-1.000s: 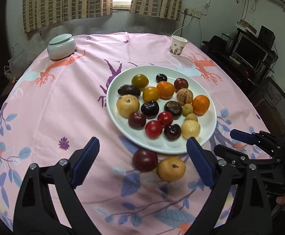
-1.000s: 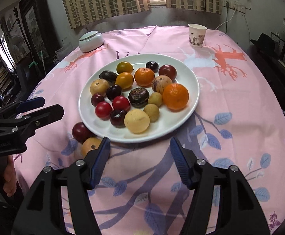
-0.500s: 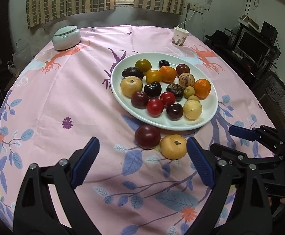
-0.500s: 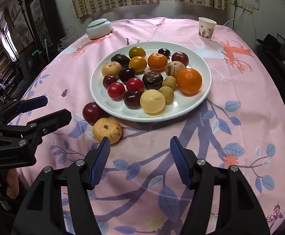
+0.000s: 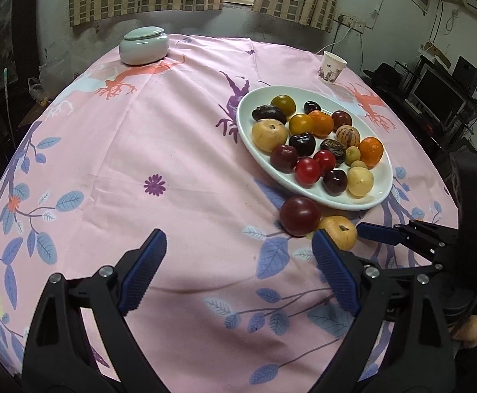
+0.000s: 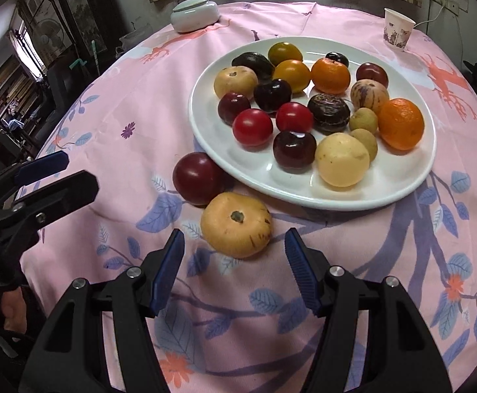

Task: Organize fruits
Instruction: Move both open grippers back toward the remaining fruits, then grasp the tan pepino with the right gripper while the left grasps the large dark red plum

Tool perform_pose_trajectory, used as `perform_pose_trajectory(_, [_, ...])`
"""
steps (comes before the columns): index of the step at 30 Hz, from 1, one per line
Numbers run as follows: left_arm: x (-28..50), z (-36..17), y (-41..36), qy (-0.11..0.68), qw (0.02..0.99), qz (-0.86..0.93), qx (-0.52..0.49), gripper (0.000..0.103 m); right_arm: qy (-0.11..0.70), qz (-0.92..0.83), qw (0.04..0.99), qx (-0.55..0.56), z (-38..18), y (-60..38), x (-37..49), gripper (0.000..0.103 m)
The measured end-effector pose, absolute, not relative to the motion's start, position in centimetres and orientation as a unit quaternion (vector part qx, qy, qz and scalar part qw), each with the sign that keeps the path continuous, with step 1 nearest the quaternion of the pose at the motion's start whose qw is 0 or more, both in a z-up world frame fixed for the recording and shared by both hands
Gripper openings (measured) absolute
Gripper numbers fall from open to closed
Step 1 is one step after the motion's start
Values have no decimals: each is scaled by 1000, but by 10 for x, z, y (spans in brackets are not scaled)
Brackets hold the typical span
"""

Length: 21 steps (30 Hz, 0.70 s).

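Both grippers lower and nearer to white plate point(image 6: 399, 193) than a second ago. Right gripper point(image 6: 235, 263): jaws apart, empty, just short of tan round fruit point(image 6: 237, 224) lying on pink tablecloth point(image 6: 336, 262) beside plate's near rim. Dark red plum point(image 6: 197, 178): touching that fruit, also off plate. Left gripper point(image 5: 238, 271): jaws wide, empty, left of plate.

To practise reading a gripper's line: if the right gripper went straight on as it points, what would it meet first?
Probably the yellow fruit on the cloth, just ahead of the open right gripper; depth is uncertain.
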<state>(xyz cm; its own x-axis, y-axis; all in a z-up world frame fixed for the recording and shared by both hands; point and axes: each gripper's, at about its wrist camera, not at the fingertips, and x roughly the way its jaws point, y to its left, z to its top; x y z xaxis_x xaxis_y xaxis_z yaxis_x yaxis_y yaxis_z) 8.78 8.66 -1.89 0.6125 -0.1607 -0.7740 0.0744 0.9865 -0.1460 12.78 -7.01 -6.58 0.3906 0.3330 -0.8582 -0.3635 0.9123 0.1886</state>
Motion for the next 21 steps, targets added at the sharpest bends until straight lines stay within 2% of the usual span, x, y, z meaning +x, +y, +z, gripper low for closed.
perform_pose_trajectory(2, [87, -19, 91, 436, 896, -61, -54, 92, 508, 210, 835, -15, -73, -67, 135, 64])
perform_pose_trajectory(5, [87, -20, 94, 438, 895, -57, -55, 92, 499, 213, 840, -17, -75, -69, 135, 47])
perform_pose_trajectory(21, [106, -36, 36, 483, 872, -76, -24, 92, 476, 190, 859, -3, -61, -132, 93, 47])
